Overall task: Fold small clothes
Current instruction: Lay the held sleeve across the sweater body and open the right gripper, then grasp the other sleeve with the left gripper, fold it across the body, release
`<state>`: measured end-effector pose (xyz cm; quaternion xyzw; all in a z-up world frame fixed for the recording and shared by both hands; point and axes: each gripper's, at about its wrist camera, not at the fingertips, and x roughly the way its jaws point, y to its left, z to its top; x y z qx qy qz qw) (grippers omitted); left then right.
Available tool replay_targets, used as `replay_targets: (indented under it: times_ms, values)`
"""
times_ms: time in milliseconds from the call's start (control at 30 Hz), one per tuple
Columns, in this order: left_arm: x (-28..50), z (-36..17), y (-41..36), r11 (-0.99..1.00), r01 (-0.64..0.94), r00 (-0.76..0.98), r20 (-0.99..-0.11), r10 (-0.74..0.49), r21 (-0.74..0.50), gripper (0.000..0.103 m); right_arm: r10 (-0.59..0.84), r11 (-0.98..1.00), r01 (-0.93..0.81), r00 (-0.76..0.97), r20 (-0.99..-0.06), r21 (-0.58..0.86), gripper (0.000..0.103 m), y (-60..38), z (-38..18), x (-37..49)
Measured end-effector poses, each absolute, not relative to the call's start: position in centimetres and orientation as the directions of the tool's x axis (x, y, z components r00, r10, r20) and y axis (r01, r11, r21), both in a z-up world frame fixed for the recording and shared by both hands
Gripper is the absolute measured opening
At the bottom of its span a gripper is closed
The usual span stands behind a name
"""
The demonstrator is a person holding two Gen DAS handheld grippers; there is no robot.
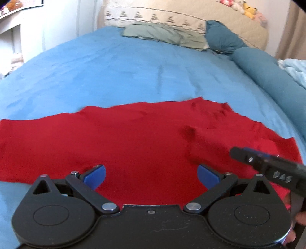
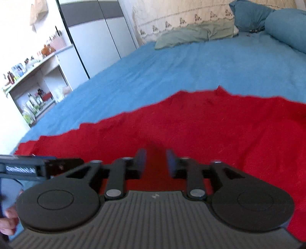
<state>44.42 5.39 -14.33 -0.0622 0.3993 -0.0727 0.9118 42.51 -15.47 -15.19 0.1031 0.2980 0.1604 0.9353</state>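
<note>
A red garment point(image 1: 133, 141) lies spread flat on the blue bed cover point(image 1: 114, 72); it also fills the lower right wrist view point(image 2: 220, 124). My left gripper point(image 1: 152, 175) is open wide, its blue pads just above the garment's near edge, holding nothing. My right gripper point(image 2: 155, 162) hovers low over the red cloth with its jaws narrowed to a small gap; red fabric shows between the pads, but no fold is pinched. The right gripper's tip point(image 1: 248, 156) shows at the right of the left wrist view, and the left gripper's finger point(image 2: 38, 167) at the left of the right wrist view.
A green pillow point(image 1: 164, 35), a blue pillow point(image 1: 221, 38) and a blue bolster point(image 1: 267, 70) lie at the bed's head against a beige quilted headboard point(image 1: 191, 13). White shelves with bottles point(image 2: 32, 86) and a wardrobe point(image 2: 99, 32) stand left of the bed.
</note>
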Motion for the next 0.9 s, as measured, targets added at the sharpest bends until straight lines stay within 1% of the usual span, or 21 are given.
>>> replay_targets:
  times_ms: [33,67,100,167,233,300,333,367,433,500,633,667,700,733,800,867,900]
  values:
    - [44.5,-14.3,4.9,0.979,0.100,0.669,-0.716,-0.200,-0.180,0.103,0.340,0.936,-0.229,0.787,-0.515,0.267,0.077,-16.3,-14.6,41.9]
    - [44.7,-14.3,4.3,0.975,0.119,0.668,-0.711,-0.220,-0.190,0.103,0.310,0.947,-0.214,0.806,-0.504,0.241,0.088,-17.3,-13.8,41.4]
    - [44.1,-14.4,3.7,0.970,0.141,0.665,-0.706,-0.243,-0.201,0.103,0.273,0.959,-0.191,0.825,-0.495,0.210,0.097,-18.9,-13.0,40.7]
    - [44.0,-14.8,2.4,0.960,0.169,0.658,-0.700,-0.277,-0.221,0.103,0.192,0.979,-0.132,0.846,-0.498,0.153,0.103,-20.9,-12.1,39.2]
    - [44.5,-15.5,0.8,0.953,0.178,0.652,-0.695,-0.302,-0.246,0.098,0.088,0.995,-0.056,0.855,-0.511,0.078,0.103,-22.9,-11.7,37.5]
    - [45.0,-16.1,-0.2,0.939,0.162,0.656,-0.678,-0.331,-0.302,0.082,0.015,1.000,-0.004,0.837,-0.546,0.022,0.103,-24.4,-11.8,35.9]
    - [45.4,-16.4,-0.3,0.934,0.138,0.658,-0.674,-0.335,-0.330,0.081,-0.025,0.999,0.032,0.824,-0.565,0.002,0.103,-25.1,-11.9,34.8]
    - [45.3,-16.5,-0.1,0.929,0.115,0.660,-0.672,-0.336,-0.351,0.080,-0.035,0.999,0.043,0.818,-0.574,0.000,0.103,-25.8,-12.1,33.5]
    - [45.7,-17.4,0.0,0.918,0.066,0.655,-0.677,-0.336,-0.391,0.076,-0.024,0.999,0.041,0.830,-0.557,0.019,0.103,-26.9,-12.5,31.2]
    - [46.0,-17.9,-0.2,0.927,0.048,0.654,-0.690,-0.311,-0.372,0.075,-0.029,0.998,0.055,0.833,-0.552,0.030,0.103,-27.4,-13.3,30.0]
    - [46.9,-18.1,-1.6,0.947,0.068,0.672,-0.687,-0.275,-0.313,0.074,-0.033,0.994,0.085,0.824,-0.566,0.066,0.103,-28.0,-15.0,29.9]
    - [47.2,-18.1,-2.0,0.954,0.083,0.676,-0.687,-0.266,-0.288,0.070,-0.035,0.994,0.086,0.821,-0.571,0.064,0.103,-27.8,-15.2,30.2]
    - [47.7,-18.3,-2.5,0.963,0.093,0.676,-0.694,-0.246,-0.251,0.061,-0.046,0.995,0.089,0.818,-0.574,0.047,0.103,-27.7,-15.5,30.3]
    - [48.2,-18.6,-3.0,0.972,0.097,0.678,-0.700,-0.222,-0.214,0.055,-0.063,0.995,0.096,0.816,-0.574,0.027,0.103,-27.7,-15.7,30.5]
    - [48.9,-18.7,-3.8,0.983,0.110,0.696,-0.696,-0.180,-0.145,0.025,-0.100,0.993,0.114,0.811,-0.576,-0.013,0.103,-27.5,-15.9,31.2]
    - [49.3,-18.7,-4.2,0.990,0.107,0.705,-0.695,-0.143,-0.096,0.004,-0.105,0.994,0.109,0.809,-0.579,-0.029,0.103,-27.5,-16.4,31.8]
    - [49.4,-18.3,-4.1,0.990,0.113,0.711,-0.688,-0.142,-0.088,0.004,-0.101,0.995,0.092,0.810,-0.577,-0.044,0.103,-27.5,-16.6,32.0]
